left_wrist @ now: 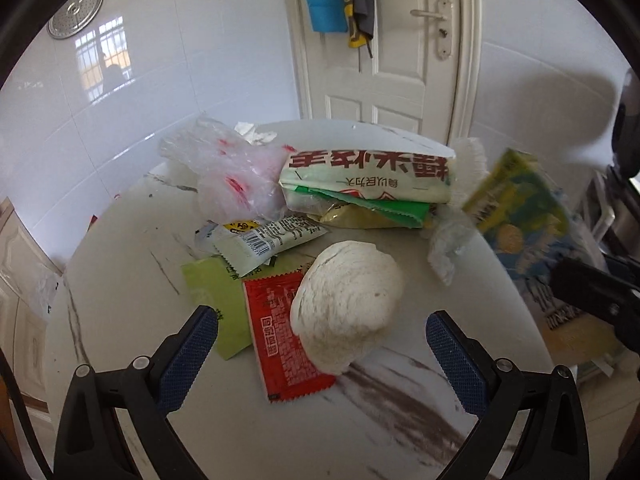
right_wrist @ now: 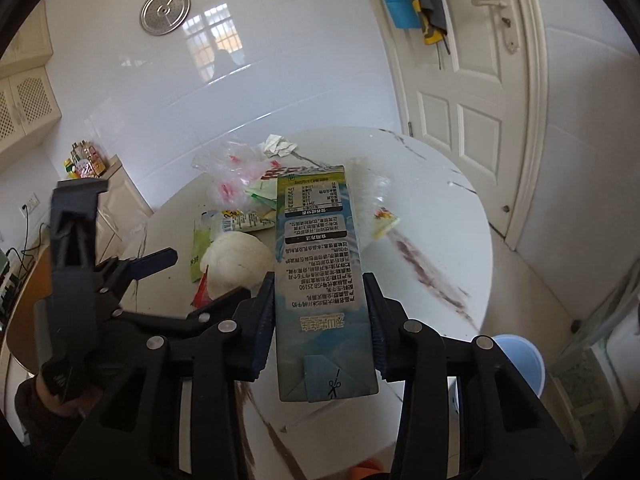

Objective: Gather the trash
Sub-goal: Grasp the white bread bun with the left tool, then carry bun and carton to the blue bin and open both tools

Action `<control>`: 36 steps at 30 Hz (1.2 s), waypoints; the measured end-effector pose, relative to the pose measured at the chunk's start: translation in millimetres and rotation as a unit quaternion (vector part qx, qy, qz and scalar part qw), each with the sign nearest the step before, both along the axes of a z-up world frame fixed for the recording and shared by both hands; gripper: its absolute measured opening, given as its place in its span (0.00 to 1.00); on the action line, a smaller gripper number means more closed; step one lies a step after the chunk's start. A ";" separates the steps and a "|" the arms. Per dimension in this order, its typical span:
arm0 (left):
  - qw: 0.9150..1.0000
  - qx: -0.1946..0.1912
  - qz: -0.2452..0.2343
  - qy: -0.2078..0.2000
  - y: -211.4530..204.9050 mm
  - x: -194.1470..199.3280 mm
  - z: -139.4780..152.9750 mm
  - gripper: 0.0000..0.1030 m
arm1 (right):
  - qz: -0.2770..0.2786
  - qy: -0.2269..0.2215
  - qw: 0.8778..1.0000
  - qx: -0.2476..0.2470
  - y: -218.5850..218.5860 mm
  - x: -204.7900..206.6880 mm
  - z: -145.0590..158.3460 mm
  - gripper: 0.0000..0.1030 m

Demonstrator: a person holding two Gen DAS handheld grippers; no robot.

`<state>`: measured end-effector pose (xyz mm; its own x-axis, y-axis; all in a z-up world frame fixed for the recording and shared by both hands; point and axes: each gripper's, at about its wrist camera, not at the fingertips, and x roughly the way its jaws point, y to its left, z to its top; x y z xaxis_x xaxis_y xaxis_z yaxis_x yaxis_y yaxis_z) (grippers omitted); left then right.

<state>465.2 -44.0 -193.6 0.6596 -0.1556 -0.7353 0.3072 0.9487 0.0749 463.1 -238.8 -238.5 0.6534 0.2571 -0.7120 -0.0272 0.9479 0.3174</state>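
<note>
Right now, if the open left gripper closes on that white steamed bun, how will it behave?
The bun looks soft and floury, so it would probably squash under the left gripper. Its rounded shape may roll if nudged. It overlaps the red sachet, which could shift too.

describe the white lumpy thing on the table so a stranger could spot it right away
On the round white marble-look table, look at the near edge of the litter pile. The white lumpy thing lies partly on a red sachet. It is the only rounded, matte, bun-like lump; everything around it is flat printed wrapper or crinkled clear plastic.
</note>
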 end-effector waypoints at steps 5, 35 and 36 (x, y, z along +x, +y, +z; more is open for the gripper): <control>0.999 0.039 0.014 0.034 -10.4 26.7 -20.5 0.98 | -0.004 0.010 1.000 0.016 -14.5 0.9 -6.7 0.37; 0.986 -0.101 -0.132 0.021 -129.2 -76.0 62.5 0.45 | -0.115 -0.010 0.993 -0.010 -130.8 -82.3 0.7 0.37; 0.984 -0.099 -0.144 0.027 -142.2 -75.8 59.5 0.45 | -0.132 -0.002 0.991 -0.016 -141.7 -87.0 -6.2 0.37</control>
